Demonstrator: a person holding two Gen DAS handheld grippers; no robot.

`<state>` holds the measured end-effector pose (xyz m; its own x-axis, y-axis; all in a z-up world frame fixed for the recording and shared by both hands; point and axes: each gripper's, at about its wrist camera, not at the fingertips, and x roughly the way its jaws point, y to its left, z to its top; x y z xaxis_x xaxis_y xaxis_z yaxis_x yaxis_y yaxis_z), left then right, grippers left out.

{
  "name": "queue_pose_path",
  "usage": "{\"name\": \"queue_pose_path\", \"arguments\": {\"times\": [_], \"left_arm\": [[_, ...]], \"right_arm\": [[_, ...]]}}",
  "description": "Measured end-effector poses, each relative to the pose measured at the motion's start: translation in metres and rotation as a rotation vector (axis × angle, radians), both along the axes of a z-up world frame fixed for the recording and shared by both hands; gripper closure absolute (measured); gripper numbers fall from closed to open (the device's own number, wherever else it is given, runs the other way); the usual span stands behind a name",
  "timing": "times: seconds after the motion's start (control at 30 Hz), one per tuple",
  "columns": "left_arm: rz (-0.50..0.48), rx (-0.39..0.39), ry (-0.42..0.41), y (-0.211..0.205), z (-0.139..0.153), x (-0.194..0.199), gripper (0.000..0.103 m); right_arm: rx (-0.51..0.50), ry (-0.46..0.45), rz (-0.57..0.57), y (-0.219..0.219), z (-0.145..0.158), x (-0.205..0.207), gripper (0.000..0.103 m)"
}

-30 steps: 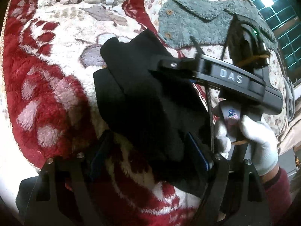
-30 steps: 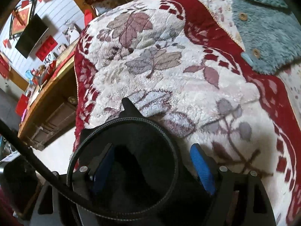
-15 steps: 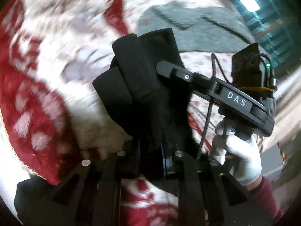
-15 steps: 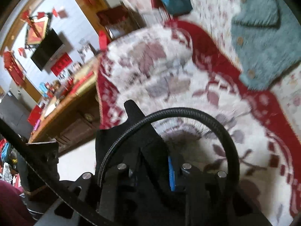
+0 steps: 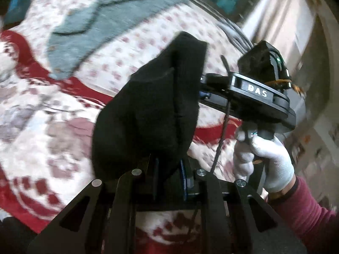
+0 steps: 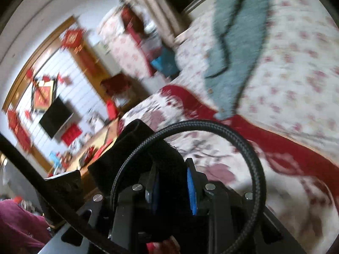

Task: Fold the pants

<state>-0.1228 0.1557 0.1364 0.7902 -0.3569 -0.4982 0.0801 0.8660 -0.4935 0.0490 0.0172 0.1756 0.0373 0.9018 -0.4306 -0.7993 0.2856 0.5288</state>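
Note:
The black pants [image 5: 152, 110] are bunched into a thick folded bundle and held up off the bed. My left gripper [image 5: 169, 169] is shut on the bundle's lower edge. My right gripper [image 6: 172, 188] is shut on the same black pants [image 6: 148, 148]; its body shows in the left wrist view [image 5: 254, 93], clamped on the bundle's right side, held by a white-gloved hand [image 5: 267, 160]. Both views are motion-blurred.
A red and white floral blanket [image 5: 42, 127] covers the bed under the pants. A grey-green fleece garment [image 5: 101, 14] lies on the flowered sheet further back, also in the right wrist view [image 6: 235, 48]. A black cable loop [image 6: 243, 148] crosses the right view.
Both grippers closed on the black pants, which lay on the blanket a second ago, and lifted the bundle up. Both cameras have tilted upward and swung toward the fleece garment.

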Motion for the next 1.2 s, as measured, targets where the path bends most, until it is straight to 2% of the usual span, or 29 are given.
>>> {"name": "queue_pose_path", "arguments": {"times": [0.1,0.17,0.27,0.3,0.33,0.4,0.43,0.47,0.53,0.6,0.73,0.8,0.93,1.0,1.07,1.1,1.13,1.2], "left_arm": [[-0.086,0.018,0.044,-0.040,-0.015,0.014,0.087],[-0.134,0.046,0.102,-0.069,-0.035,0.028,0.087],[-0.175,0.045,0.186,-0.089,-0.062,0.047,0.086],[-0.185,0.029,0.226,-0.091,-0.068,0.050,0.085],[-0.188,-0.002,0.252,-0.089,-0.070,0.050,0.083],[-0.212,-0.082,0.233,-0.079,-0.061,0.042,0.069],[-0.234,-0.108,0.208,-0.077,-0.054,0.036,0.052],[-0.258,-0.130,0.175,-0.074,-0.046,0.027,0.040],[-0.275,-0.137,0.119,-0.068,-0.030,0.012,0.035],[-0.279,-0.102,0.089,-0.064,-0.019,0.003,0.035],[-0.169,0.072,0.078,-0.046,-0.014,0.006,0.035],[-0.105,0.136,0.098,-0.038,-0.018,0.018,0.035],[-0.055,0.151,0.120,-0.018,-0.026,0.048,0.035],[-0.057,0.172,0.145,-0.011,-0.033,0.063,0.035],[-0.051,0.225,0.168,-0.004,-0.040,0.078,0.035],[-0.055,0.244,0.176,-0.001,-0.044,0.082,0.035],[-0.061,0.264,0.188,0.000,-0.048,0.091,0.035],[-0.061,0.319,0.243,-0.001,-0.062,0.113,0.035]], "right_arm": [[0.027,0.082,-0.128,-0.066,-0.028,0.005,0.081],[-0.011,0.120,-0.229,-0.102,-0.055,0.009,0.081],[-0.169,0.193,-0.391,-0.136,-0.102,0.017,0.069],[-0.238,0.223,-0.448,-0.146,-0.115,0.021,0.059],[-0.272,0.238,-0.489,-0.157,-0.122,0.022,0.054],[-0.235,0.262,-0.549,-0.184,-0.126,0.020,0.052],[-0.202,0.274,-0.565,-0.195,-0.124,0.018,0.049],[-0.167,0.288,-0.584,-0.208,-0.121,0.015,0.049],[-0.137,0.293,-0.608,-0.225,-0.115,0.010,0.049],[-0.106,0.295,-0.615,-0.235,-0.105,0.005,0.047],[-0.060,0.302,-0.569,-0.231,-0.089,-0.011,0.029],[-0.088,0.303,-0.526,-0.214,-0.087,-0.015,0.029],[-0.163,0.256,-0.486,-0.185,-0.089,-0.016,0.029],[-0.204,0.272,-0.495,-0.174,-0.097,-0.007,0.029],[-0.200,0.302,-0.498,-0.169,-0.106,0.001,0.029],[-0.184,0.323,-0.489,-0.166,-0.112,0.007,0.032],[-0.165,0.335,-0.474,-0.163,-0.117,0.011,0.044],[-0.157,0.329,-0.440,-0.152,-0.125,0.018,0.061]]}}
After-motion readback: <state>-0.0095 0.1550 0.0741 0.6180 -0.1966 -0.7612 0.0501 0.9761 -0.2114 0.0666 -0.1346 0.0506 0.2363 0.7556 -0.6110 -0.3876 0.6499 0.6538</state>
